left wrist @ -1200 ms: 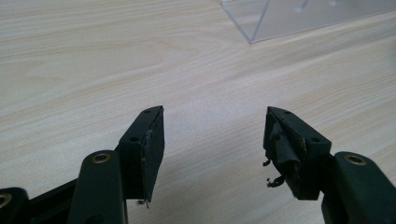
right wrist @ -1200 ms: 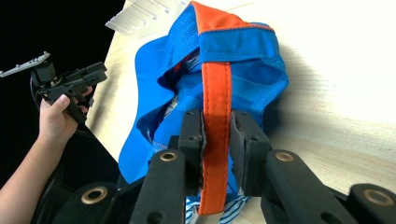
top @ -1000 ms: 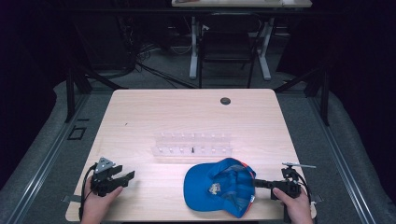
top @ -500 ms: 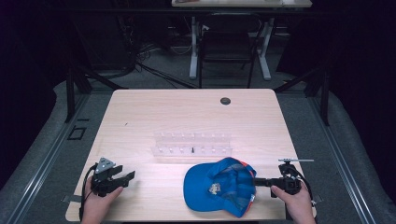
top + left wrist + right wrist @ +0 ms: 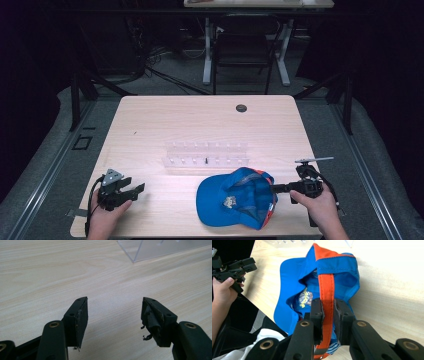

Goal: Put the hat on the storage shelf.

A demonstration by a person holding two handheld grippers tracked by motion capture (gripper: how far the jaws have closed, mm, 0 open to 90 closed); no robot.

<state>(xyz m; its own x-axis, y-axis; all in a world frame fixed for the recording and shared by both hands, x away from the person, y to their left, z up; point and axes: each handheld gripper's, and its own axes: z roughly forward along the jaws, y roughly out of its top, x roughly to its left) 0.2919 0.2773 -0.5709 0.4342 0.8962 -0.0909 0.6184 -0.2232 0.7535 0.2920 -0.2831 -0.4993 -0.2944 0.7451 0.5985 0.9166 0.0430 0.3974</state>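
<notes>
Item, cap [image 5: 235, 202] at the near table [image 5: 200, 125] edge: our right gripper [image 5: 329, 315] clamps its orange strap [image 5: 326, 287] for the lift, our left gripper [image 5: 113, 315] idles open, and next we judge a steady raise toward the clear rack [image 5: 206, 154].

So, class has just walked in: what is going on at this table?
A person works with two handheld grippers. The right gripper is clamped on the orange strap of a blue cap at the table's near edge. The left gripper sits open over bare wood. A clear rack lies behind the cap.
</notes>
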